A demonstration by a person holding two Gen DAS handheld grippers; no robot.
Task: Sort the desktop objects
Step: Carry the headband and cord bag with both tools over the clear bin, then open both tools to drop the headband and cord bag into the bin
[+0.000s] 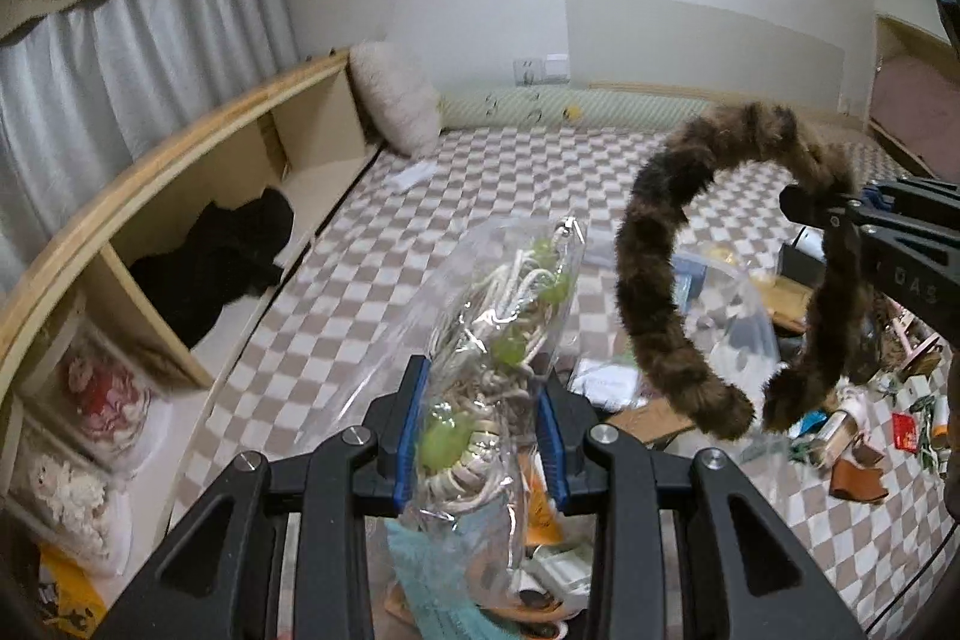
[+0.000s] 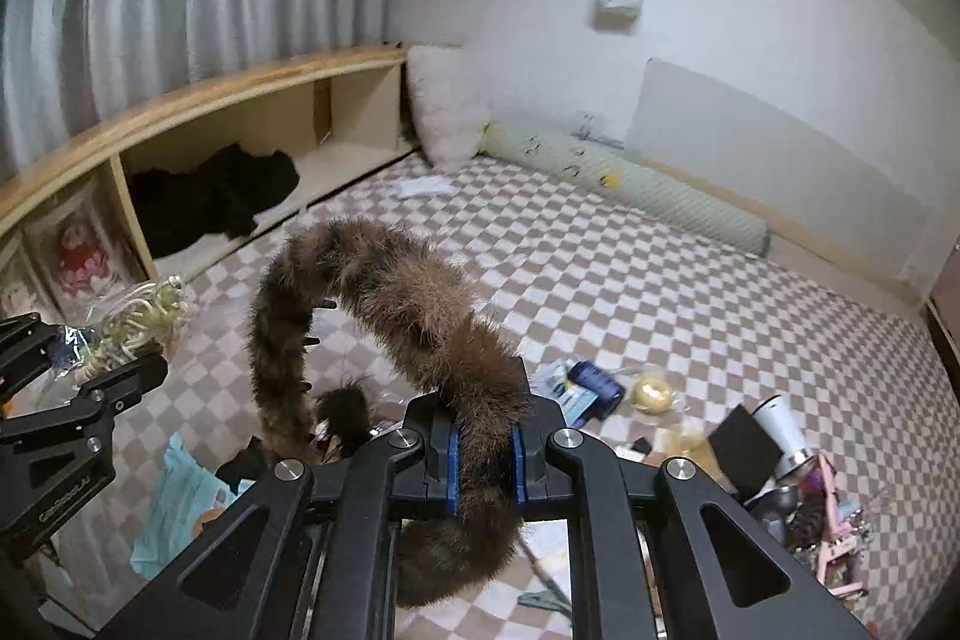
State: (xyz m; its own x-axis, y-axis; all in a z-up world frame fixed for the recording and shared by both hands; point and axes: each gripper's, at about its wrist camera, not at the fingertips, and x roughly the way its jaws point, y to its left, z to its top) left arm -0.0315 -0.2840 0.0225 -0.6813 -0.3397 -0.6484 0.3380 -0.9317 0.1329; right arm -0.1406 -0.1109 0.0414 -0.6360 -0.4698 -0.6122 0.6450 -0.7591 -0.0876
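Note:
My left gripper (image 1: 483, 430) is shut on a clear plastic bag (image 1: 504, 340) that holds cream cord and green beads; the bag stands up between the blue pads. It also shows at the left of the right wrist view (image 2: 135, 322). My right gripper (image 2: 485, 466) is shut on a brown furry headband (image 2: 414, 316), an arch with small teeth on its inner side. In the left wrist view the headband (image 1: 654, 280) hangs in the air to the right of the bag, held by the right gripper (image 1: 840, 214).
A checkered mat (image 2: 660, 292) covers the surface. Small items lie scattered on it: a dark blue box (image 2: 594, 382), a yellow round thing (image 2: 651, 394), a white bottle (image 2: 780, 424), a teal cloth (image 2: 174, 496). A wooden shelf (image 2: 252, 106) runs along the left.

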